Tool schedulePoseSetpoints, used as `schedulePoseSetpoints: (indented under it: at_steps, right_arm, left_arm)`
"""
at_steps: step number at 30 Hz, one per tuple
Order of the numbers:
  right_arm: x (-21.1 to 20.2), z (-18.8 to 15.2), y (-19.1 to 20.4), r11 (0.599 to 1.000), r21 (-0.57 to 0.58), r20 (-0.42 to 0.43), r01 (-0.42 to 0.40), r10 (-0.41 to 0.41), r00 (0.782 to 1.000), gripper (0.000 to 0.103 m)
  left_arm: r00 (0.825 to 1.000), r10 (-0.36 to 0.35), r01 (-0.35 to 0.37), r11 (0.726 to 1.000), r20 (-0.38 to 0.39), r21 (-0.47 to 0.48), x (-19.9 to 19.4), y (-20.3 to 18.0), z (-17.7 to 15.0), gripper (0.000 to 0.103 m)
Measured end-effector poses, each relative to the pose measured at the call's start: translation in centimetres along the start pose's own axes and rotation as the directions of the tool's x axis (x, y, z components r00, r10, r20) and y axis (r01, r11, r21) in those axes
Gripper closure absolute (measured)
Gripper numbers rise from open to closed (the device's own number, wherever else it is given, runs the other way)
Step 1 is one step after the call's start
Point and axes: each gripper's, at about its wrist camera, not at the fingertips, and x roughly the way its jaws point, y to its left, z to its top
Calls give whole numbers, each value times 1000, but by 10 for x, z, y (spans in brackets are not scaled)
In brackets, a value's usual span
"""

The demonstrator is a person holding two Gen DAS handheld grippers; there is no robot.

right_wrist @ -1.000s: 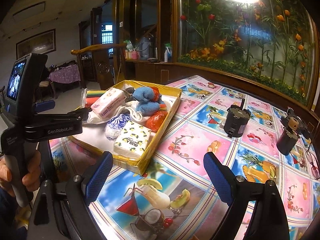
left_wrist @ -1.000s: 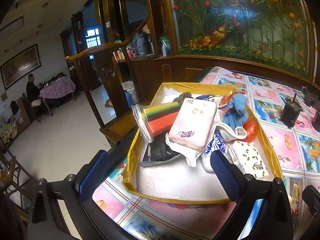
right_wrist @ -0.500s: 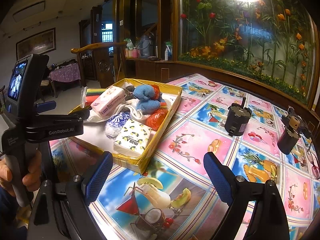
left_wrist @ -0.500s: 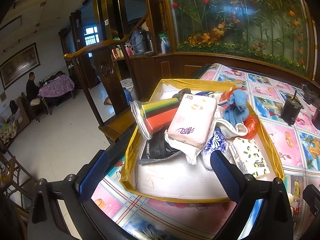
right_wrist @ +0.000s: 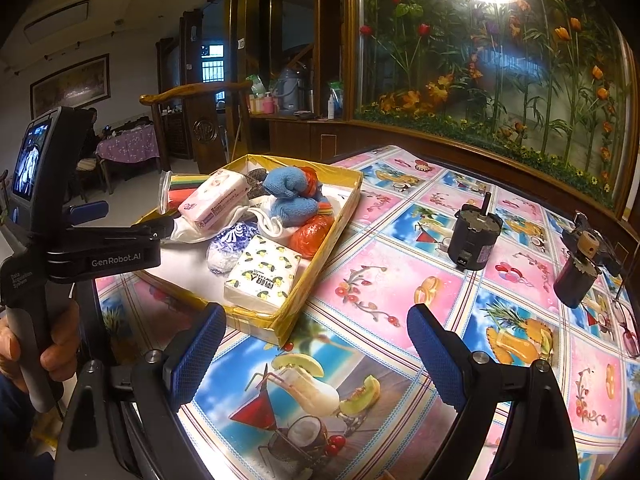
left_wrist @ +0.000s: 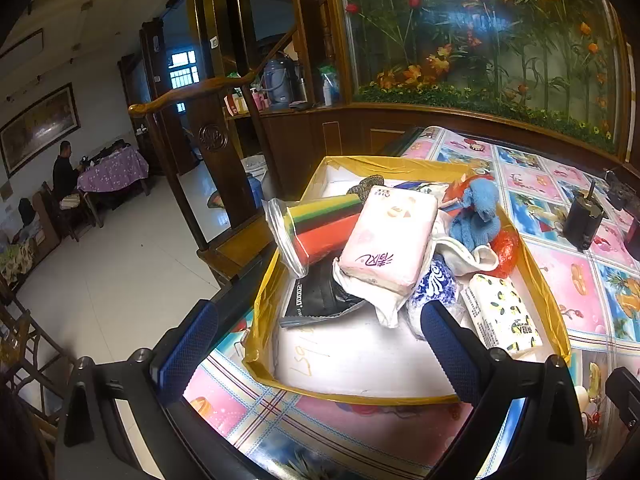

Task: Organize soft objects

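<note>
Near the tray's (left_wrist: 412, 398) front rim, the left gripper (left_wrist: 316, 344) hovered wide open, empty; the right gripper (right_wrist: 312, 344) gaped empty above bare tablecloth (right_wrist: 400, 280).

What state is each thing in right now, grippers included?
left gripper: open, empty, over the tray's near edge
right gripper: open, empty, above the tablecloth
yellow tray: holds a heap of soft items
pink tissue pack: sealed, tilted on top of the heap
lemon-print tissue pack: sealed, flat
striped roll in clear bag: lying on its side
</note>
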Motion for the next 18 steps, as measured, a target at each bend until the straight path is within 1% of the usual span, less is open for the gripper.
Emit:
schedulePoseSetpoints:
  at_steps: [13,16,18]
  right_arm:
    - [1,-1,-1,1000,0,-3,3,-3,1000,9]
    - [1,-1,-1,1000,1,-5,3,-3,1000,9]
    - [1,-1,-1,1000,1,-5,4,-4,1000,9]
  left_arm:
    - [1000,5,-5,1000,1,-8,1,4,1,1]
    - [999,48,-48,999,15,-2,-2,3,-1,1]
    - [999,45,-45,999,14,-2,-2,3,0,1]
